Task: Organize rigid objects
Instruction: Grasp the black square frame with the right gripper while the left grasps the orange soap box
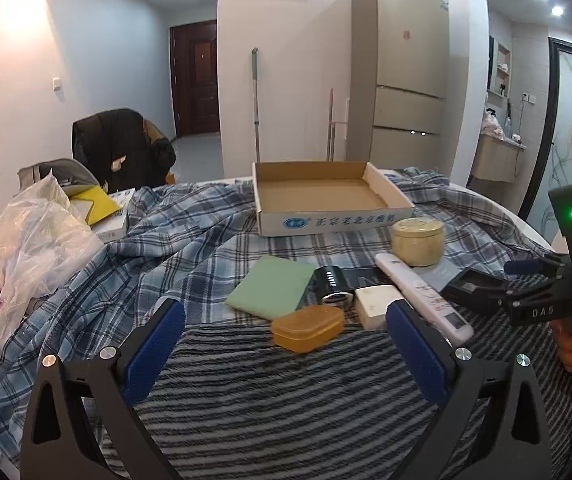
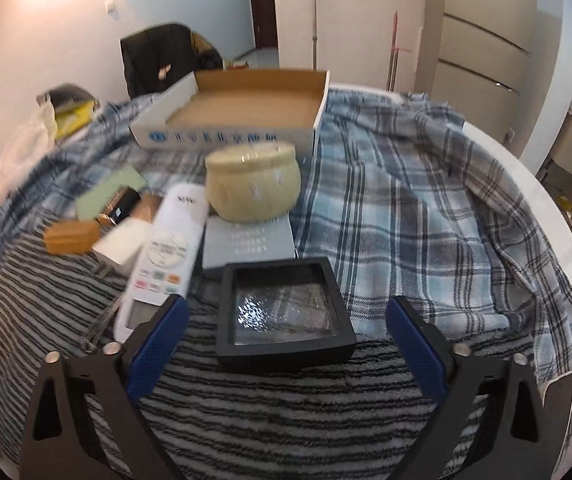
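Note:
My left gripper (image 1: 286,314) is open just above the striped blanket, and an orange plastic box (image 1: 308,326) lies between and slightly beyond its blue fingertips, untouched. Behind the box are a green card (image 1: 273,288), a black-and-silver cylinder (image 1: 332,284), a white block (image 1: 376,304), a white remote (image 1: 418,292) and a cream lidded jar (image 1: 418,242). My right gripper (image 2: 288,308) is open around a black square frame case (image 2: 281,312), with a gap at each pad. An empty cardboard tray (image 1: 326,220) sits at the back.
Plastic bags (image 1: 25,248) and boxes are piled at the left edge. A rumpled plaid cloth (image 2: 406,200) covers the round table's right side. A grey booklet (image 2: 245,242) lies under the jar. A chair with a black jacket (image 1: 117,144) stands behind.

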Tool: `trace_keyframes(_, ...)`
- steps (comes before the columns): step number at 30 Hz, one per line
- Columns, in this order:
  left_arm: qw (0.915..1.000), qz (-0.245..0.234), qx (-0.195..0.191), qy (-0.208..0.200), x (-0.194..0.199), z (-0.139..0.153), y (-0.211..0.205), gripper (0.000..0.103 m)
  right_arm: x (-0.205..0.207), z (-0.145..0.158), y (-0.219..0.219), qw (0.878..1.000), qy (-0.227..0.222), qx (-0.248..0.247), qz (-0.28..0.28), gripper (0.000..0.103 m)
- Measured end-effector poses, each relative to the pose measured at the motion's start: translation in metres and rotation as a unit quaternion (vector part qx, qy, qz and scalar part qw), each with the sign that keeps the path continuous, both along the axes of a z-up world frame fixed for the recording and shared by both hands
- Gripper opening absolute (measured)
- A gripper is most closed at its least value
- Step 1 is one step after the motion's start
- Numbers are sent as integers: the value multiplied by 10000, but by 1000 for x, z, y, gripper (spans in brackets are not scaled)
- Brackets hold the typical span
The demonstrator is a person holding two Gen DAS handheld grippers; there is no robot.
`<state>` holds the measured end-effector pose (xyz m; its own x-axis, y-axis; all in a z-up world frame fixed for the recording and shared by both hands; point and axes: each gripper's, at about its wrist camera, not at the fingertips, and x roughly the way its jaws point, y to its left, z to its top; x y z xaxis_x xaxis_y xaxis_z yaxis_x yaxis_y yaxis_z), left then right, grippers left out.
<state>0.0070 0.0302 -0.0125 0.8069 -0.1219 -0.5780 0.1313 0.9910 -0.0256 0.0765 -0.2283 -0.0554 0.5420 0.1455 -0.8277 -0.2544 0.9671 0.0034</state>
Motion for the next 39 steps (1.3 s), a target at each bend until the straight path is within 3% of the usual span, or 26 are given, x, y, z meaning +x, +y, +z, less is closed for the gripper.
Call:
trace_keyframes(5, 9992, 84, 6, 399, 23, -9, -1, 102, 4, -10, 3, 9998, 198, 13, 75, 84)
trace_keyframes(7, 9987, 97, -57, 494, 27, -13, -3, 102, 5, -13, 2, 9996, 273, 30, 54, 71)
trace_keyframes(9, 9985, 74, -136, 527, 30, -15, -7, 102, 5, -11, -2, 9995, 260, 146, -96, 71)
trace_keyframes(14, 9983, -135, 27, 566, 38, -17, -17, 102, -8, 13, -9, 9979, -579, 248, -127, 70)
trace_keyframes(16, 9949, -490, -4, 886, 47, -22, -16, 102, -12, 20, -13, 9965, -715, 437, -31, 70)
trace_keyframes(18, 9883, -795, -118, 1299, 57, -30, -11, 102, -8, 17, -13, 9981, -405, 471, -55, 70)
trace_keyframes(20, 9851, -923, -182, 1437, 62, -34, -5, 101, -5, 10, -14, 9984, -21, 568, -36, 70)
trace_keyframes(24, 9803, -1174, -221, 1576, 74, -39, 0, 94, -12, 6, -11, 9991, -7, 410, 59, 70)
trace_keyframes(26, 9781, -1338, -80, 1590, 80, -42, -2, 94, -15, 1, -8, 9993, 90, 335, 112, 70)
trace_keyframes(29, 9755, -1500, 428, 1552, 86, -49, -11, 94, -12, -10, -9, 9989, 328, 317, 142, 70)
trace_keyframes(31, 9722, -1665, 471, 1579, 89, -54, -14, 93, -12, -11, -5, 9991, 322, 195, 201, 70)
trace_keyframes(35, 9658, -1777, 479, 1827, 97, -65, -14, 84, -10, -10, 1, 9988, 358, -14, 325, 73)
trace_keyframes(37, 9633, -1859, 259, 1920, 99, -66, -11, 74, -6, -10, 2, 9987, 411, 7, 315, 75)
trace_keyframes(39, 9621, -1877, 120, 1976, 98, -65, -8, 58, -4, -10, 0, 9987, 432, 142, 222, 76)
